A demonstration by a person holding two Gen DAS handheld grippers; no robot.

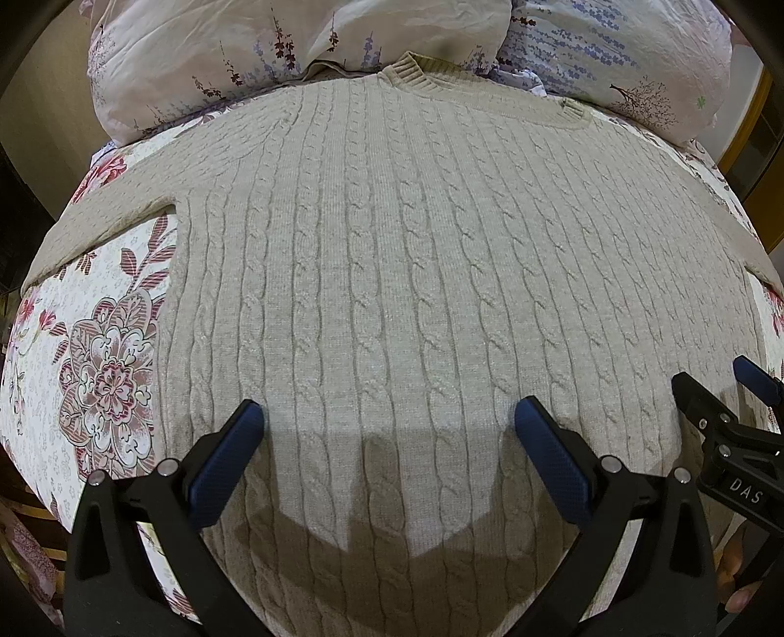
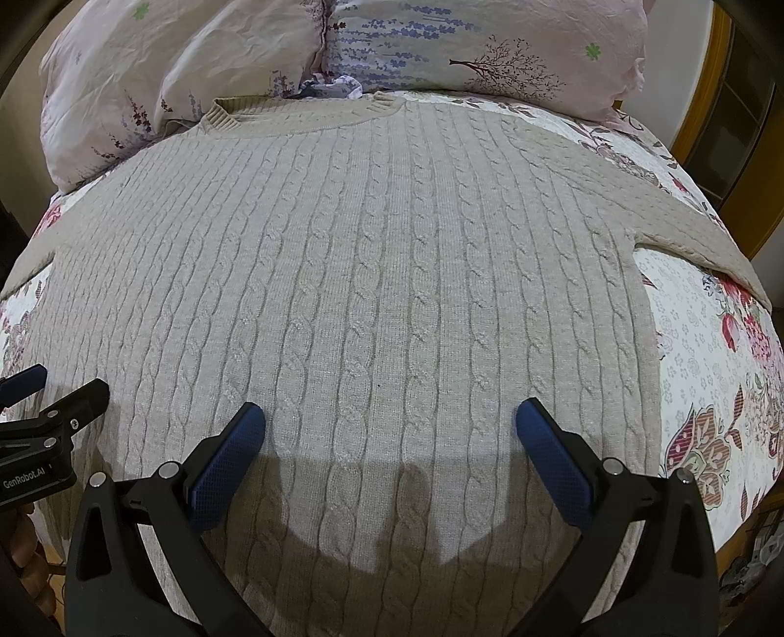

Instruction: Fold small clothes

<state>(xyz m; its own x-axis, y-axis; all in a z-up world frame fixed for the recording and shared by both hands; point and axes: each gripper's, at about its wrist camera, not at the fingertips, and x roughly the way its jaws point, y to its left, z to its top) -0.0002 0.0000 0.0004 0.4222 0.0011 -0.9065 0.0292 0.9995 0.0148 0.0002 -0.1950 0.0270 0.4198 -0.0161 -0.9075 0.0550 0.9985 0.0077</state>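
Observation:
A beige cable-knit sweater (image 1: pixel 392 255) lies flat on the bed, collar away from me, sleeves spread to both sides; it also fills the right wrist view (image 2: pixel 372 274). My left gripper (image 1: pixel 389 416) is open and empty, hovering over the sweater's lower left part. My right gripper (image 2: pixel 390 416) is open and empty over the lower right part. The right gripper shows at the right edge of the left wrist view (image 1: pixel 725 387); the left gripper shows at the left edge of the right wrist view (image 2: pixel 54 387). The hem is hidden below the fingers.
The sweater lies on a floral bedspread (image 1: pixel 98 353), also seen in the right wrist view (image 2: pixel 710 372). Floral pillows (image 1: pixel 294 49) lie behind the collar, likewise in the right wrist view (image 2: pixel 441 44). A wooden frame (image 2: pixel 710 122) stands at the far right.

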